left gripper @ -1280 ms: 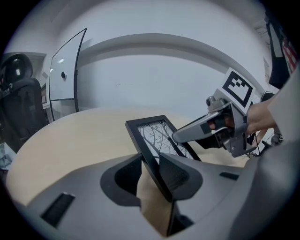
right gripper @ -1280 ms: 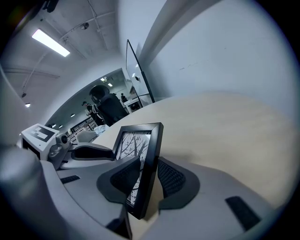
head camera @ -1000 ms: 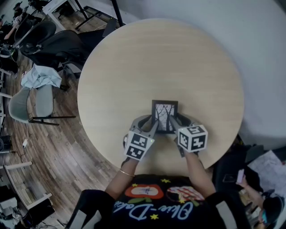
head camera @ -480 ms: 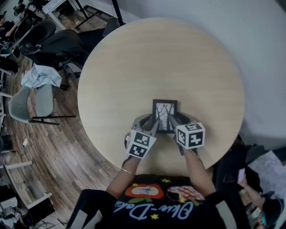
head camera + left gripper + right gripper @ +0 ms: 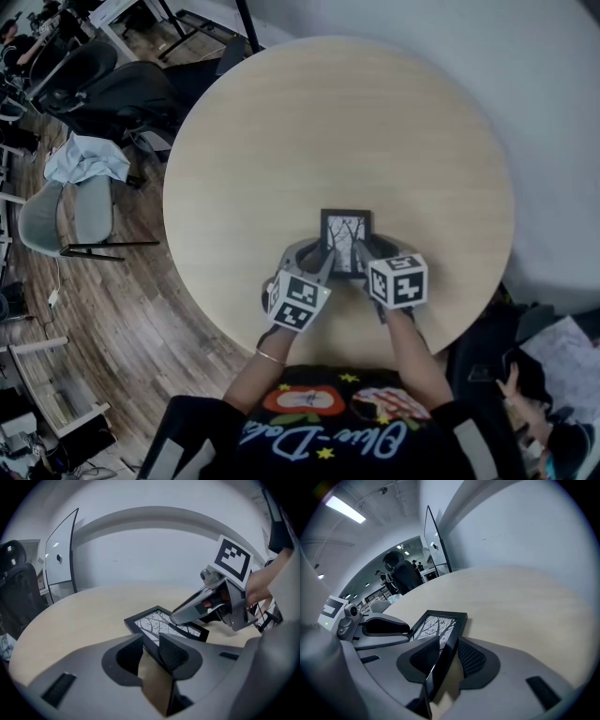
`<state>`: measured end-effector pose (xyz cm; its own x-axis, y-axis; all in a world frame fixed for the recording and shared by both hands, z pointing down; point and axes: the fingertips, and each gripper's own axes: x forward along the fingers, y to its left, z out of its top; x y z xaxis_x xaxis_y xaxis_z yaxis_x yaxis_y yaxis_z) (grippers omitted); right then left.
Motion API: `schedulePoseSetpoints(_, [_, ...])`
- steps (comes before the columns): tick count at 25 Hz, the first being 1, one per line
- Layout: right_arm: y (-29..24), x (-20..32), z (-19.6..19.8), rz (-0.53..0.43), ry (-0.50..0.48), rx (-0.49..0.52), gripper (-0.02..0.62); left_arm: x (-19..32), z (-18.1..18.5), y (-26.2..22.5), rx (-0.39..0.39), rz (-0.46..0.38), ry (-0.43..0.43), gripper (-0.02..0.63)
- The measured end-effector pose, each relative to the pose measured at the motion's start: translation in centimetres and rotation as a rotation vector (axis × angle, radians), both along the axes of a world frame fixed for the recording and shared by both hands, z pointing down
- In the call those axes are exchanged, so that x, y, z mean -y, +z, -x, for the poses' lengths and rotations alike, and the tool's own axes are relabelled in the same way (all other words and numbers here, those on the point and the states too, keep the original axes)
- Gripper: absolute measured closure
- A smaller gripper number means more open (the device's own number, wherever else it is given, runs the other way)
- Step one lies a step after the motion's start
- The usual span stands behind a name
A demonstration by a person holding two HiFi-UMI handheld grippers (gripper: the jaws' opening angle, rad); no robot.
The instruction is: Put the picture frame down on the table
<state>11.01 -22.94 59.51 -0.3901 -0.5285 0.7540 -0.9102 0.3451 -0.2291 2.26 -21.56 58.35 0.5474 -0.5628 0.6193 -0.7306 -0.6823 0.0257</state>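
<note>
The left gripper (image 5: 152, 651) has its jaws drawn in to a narrow gap on the left rail of the picture frame (image 5: 346, 236), one pad over the glass and the other at the outer edge. The right gripper (image 5: 449, 657) is closed the same way on the right rail. The frame stretches forward from between the two grippers, its near end in their tips and its far edge low on the round table (image 5: 281, 141); whether it quite touches I cannot tell.
</note>
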Motion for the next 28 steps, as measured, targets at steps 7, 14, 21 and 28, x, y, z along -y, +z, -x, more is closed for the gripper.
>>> schedulePoseSetpoints(7, [-0.1,0.4,0.1,-0.016,-0.016,-0.037,0.494,0.2,0.0,0.1,0.001,-0.001,0.007,0.508])
schedulePoseSetpoints(14, [0.0,0.5,-0.2,-0.030,0.004,-0.030,0.494,0.3,-0.1,0.3,-0.001,-0.001,0.014,0.508])
schedulePoseSetpoints(21, [-1.4,0.8,-0.7,-0.072,0.021,-0.009,0.494,0.6,-0.4,-1.8,-0.009,-0.081,0.030,0.508])
schedulePoseSetpoints(28, [-4.1,0.3,-0.3,-0.147,0.021,0.041,0.497,0.5,-1.1,-6.1,-0.081,-0.182,0.039,0.508])
